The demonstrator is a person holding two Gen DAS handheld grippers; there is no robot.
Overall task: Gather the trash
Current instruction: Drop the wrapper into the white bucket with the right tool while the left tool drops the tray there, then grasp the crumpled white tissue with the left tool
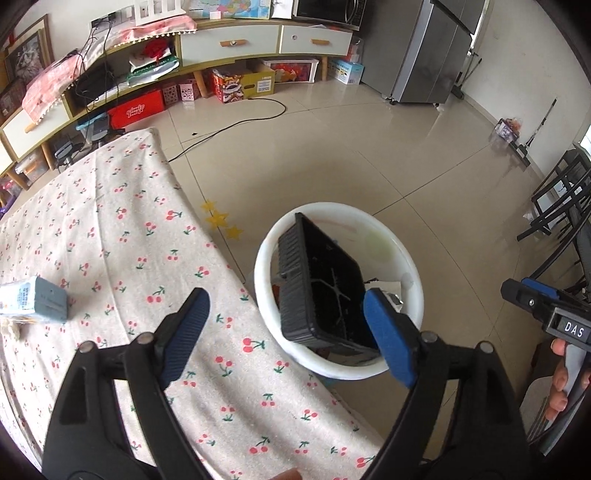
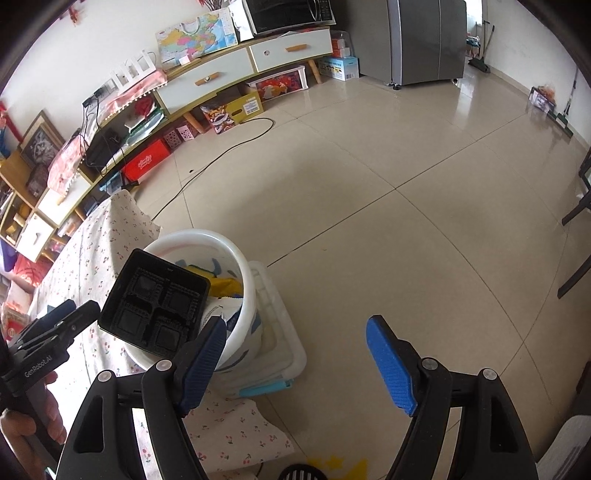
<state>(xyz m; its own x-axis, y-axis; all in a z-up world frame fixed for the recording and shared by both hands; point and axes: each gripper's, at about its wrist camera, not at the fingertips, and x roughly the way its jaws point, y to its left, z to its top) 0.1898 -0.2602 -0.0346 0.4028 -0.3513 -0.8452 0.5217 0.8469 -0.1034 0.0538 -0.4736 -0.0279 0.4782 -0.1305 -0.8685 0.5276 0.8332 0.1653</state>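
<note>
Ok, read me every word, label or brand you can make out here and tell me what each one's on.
"DAS": white letters on the right gripper body.
"GenRobot.AI": side of the left gripper body.
Red box under the cabinet: white script, unreadable.
Carton on the table: print too small.
Map and floor boxes: too blurred.

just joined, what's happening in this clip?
A person with hand-held tongs is clearing trash off a cherry-print tablecloth. A black compartment tray sits tilted in the white bucket beside the table, poking above the rim. The left tongs are open just short of it; the right tongs are open and empty. A small carton remains on the table.
</note>
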